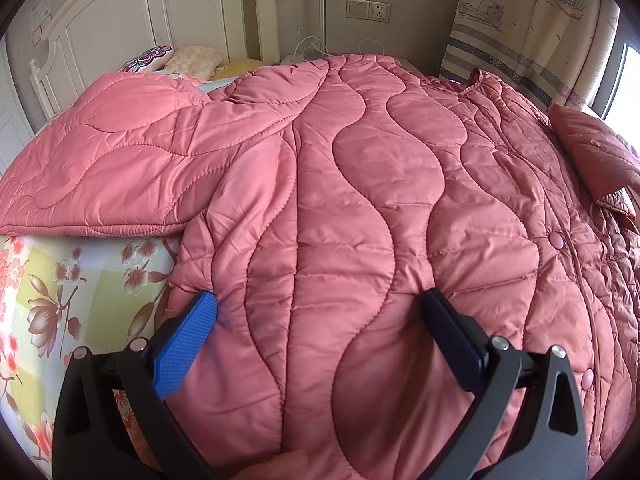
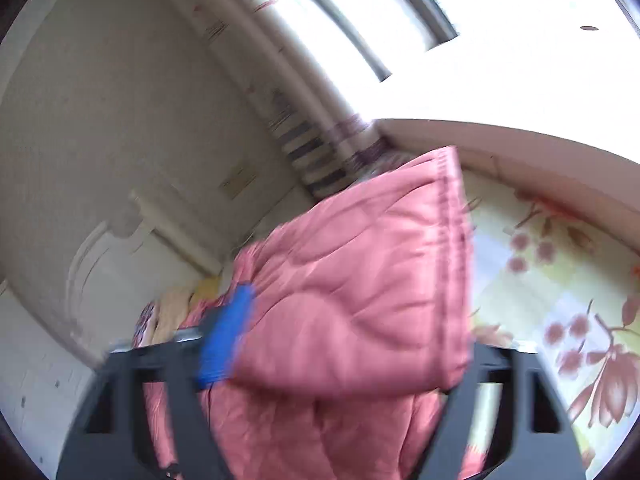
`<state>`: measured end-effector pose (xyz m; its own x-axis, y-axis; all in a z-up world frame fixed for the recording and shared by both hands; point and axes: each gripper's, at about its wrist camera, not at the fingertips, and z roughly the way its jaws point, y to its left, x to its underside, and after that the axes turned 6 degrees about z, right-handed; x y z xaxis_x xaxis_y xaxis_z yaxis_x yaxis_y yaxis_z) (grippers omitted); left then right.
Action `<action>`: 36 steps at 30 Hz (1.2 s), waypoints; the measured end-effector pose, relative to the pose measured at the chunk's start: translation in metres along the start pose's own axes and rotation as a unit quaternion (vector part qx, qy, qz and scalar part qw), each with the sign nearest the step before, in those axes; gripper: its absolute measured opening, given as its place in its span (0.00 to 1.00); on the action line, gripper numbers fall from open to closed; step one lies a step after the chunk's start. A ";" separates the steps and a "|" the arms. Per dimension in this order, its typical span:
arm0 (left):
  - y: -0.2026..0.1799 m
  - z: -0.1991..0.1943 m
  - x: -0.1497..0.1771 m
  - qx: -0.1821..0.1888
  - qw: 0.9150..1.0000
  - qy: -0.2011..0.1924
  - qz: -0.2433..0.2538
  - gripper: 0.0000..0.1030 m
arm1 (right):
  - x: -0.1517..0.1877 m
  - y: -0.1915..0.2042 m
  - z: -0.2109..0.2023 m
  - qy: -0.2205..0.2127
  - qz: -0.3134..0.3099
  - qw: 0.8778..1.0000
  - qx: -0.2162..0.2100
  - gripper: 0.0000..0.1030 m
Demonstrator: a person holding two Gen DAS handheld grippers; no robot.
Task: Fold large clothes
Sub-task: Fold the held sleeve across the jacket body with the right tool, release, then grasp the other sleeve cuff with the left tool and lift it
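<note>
The pink coat (image 1: 360, 200) lies lengthwise up the bed, left tongs (image 1: 320, 320) spread wide on its hem, right tongs (image 2: 340, 340) pinching its sleeve.

Floral bed (image 1: 80, 280); pink quilted coat (image 1: 360, 200), pillows (image 1: 192, 60) atop

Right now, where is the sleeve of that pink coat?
In the left wrist view the sleeve lies spread out at upper left, off the pink coat, on the floral sheet near the white headboard.
</note>
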<state>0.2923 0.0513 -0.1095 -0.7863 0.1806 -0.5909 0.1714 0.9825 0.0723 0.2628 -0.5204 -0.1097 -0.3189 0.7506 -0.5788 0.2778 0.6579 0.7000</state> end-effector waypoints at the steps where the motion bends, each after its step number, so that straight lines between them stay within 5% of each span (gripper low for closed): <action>1: 0.000 0.000 0.000 -0.001 1.000 0.000 0.000 0.98 | -0.003 0.008 0.004 -0.002 -0.016 1.000 0.006 0.37; 4: 0.000 0.000 0.000 -0.001 1.000 0.000 0.000 0.98 | 0.003 0.069 0.014 -0.023 -0.129 0.991 -0.003 0.34; 6: 0.000 0.000 0.000 -0.001 1.000 0.000 0.000 0.98 | 0.024 0.122 0.017 -0.021 -0.223 0.974 -0.036 0.36; 7: 0.000 0.000 0.000 -0.001 1.000 0.000 0.000 0.98 | 0.037 0.145 0.019 -0.014 -0.266 0.962 -0.056 0.40; 9: 0.000 0.000 0.000 0.000 1.000 0.000 0.000 0.98 | 0.074 0.191 0.019 0.006 -0.370 0.923 -0.102 0.92; 11: 0.000 0.000 0.000 0.000 1.000 0.000 0.000 0.98 | 0.113 0.217 0.010 -0.006 -0.448 0.884 -0.131 0.93; 13: 0.000 0.000 0.000 0.000 1.000 0.000 0.000 0.98 | 0.136 0.224 0.010 -0.005 -0.487 0.864 -0.127 0.92; 16: 0.000 0.000 0.000 -0.001 1.000 0.000 0.000 0.98 | 0.137 0.210 0.020 -0.005 -0.475 0.875 -0.100 0.89; 19: 0.000 0.001 0.000 -0.001 1.000 0.000 0.000 0.98 | 0.097 0.179 0.049 0.003 -0.386 0.922 -0.014 0.78; 22: 0.000 0.001 0.000 -0.001 1.000 0.000 0.000 0.98 | 0.058 0.135 0.082 0.029 -0.296 0.950 0.100 0.79; 26: 0.001 0.001 0.000 -0.001 1.000 0.000 0.000 0.98 | 0.035 0.078 0.136 0.124 -0.254 0.939 0.193 0.80; 29: 0.000 0.001 0.000 -0.002 1.000 0.001 0.002 0.98 | 0.023 0.080 0.131 0.116 -0.246 0.943 0.190 0.81; 32: -0.001 0.002 0.000 -0.004 1.000 0.001 0.003 0.98 | 0.025 0.099 0.111 0.077 -0.249 0.955 0.139 0.81; 34: -0.002 0.001 0.000 -0.004 1.000 0.002 0.003 0.98 | 0.035 0.113 0.113 0.081 -0.281 0.949 0.119 0.84; 36: -0.002 0.001 -0.001 -0.002 1.000 0.004 0.004 0.98 | 0.055 0.112 0.124 0.133 -0.311 0.935 0.108 0.88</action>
<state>0.2930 0.0491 -0.1099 -0.7901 0.1884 -0.5834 0.1745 0.9814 0.0806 0.3889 -0.3980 -0.1150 -0.6855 0.1956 -0.7013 0.1305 0.9806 0.1460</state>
